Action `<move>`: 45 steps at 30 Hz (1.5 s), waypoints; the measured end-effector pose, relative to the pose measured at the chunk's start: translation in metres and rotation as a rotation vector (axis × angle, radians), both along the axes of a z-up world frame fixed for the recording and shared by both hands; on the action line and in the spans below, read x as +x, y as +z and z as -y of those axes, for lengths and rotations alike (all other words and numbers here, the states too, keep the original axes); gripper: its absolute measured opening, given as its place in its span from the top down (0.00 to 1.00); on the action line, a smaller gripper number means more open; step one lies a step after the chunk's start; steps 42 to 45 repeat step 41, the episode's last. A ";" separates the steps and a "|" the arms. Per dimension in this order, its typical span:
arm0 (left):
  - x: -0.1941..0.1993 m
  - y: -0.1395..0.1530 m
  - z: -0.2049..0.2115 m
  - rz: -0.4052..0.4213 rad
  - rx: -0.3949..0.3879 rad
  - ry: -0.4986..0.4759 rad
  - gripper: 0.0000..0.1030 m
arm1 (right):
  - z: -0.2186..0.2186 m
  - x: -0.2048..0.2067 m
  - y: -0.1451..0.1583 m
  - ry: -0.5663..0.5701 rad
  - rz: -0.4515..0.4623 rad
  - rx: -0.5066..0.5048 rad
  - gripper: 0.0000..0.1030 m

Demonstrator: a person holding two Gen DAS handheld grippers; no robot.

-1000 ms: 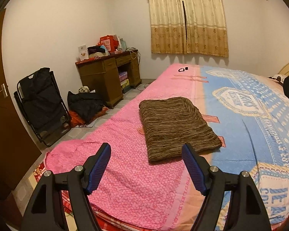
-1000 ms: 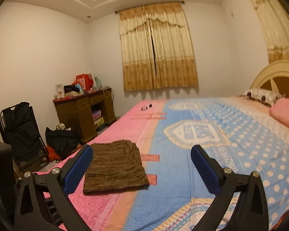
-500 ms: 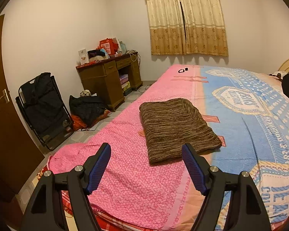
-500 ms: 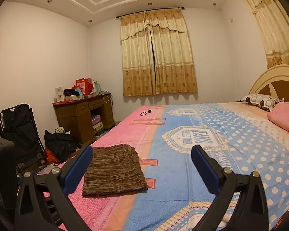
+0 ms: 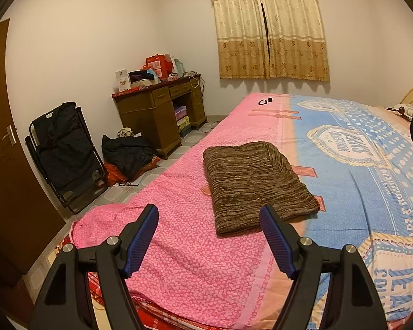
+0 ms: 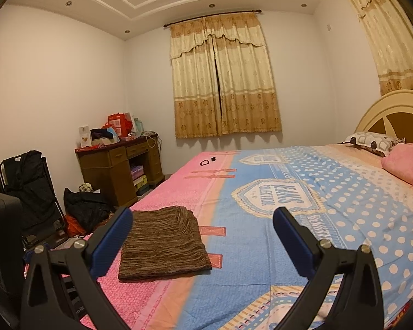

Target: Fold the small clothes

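The brown garment (image 5: 257, 184) lay folded flat on the bed (image 5: 195, 247), both the left hand-held gripper (image 5: 208, 243) and the right hand-held gripper (image 6: 202, 243) open, empty and clear; any further fold should pinch one edge squarely.

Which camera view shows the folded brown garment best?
The left wrist view: the folded brown garment lies central, large and nearly unobstructed on the bed. In the right wrist view it appears smaller, lower left, its near corner hidden behind a claw finger.
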State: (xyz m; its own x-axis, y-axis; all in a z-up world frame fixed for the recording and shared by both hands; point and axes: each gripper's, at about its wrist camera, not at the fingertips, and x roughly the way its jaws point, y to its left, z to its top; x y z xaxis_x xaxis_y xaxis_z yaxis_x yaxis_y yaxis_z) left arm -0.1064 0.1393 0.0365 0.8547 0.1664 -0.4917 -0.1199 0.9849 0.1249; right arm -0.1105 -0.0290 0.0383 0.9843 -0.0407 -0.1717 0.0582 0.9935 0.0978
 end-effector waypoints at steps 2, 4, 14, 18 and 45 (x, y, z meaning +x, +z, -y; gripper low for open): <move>0.000 0.000 0.000 0.000 0.002 0.001 0.26 | 0.000 0.000 0.000 0.001 0.000 0.001 0.00; 0.000 0.000 0.000 0.000 0.001 0.000 0.26 | 0.001 0.000 0.000 0.001 -0.002 0.001 0.00; 0.002 0.000 0.000 0.000 0.001 0.008 0.26 | -0.002 -0.001 0.000 -0.001 -0.010 0.012 0.00; 0.003 0.001 0.000 0.002 0.009 0.017 0.26 | -0.003 -0.001 -0.001 -0.005 -0.011 0.014 0.00; 0.008 0.004 -0.007 0.016 -0.046 0.014 0.25 | 0.001 0.001 -0.001 -0.026 -0.020 0.040 0.00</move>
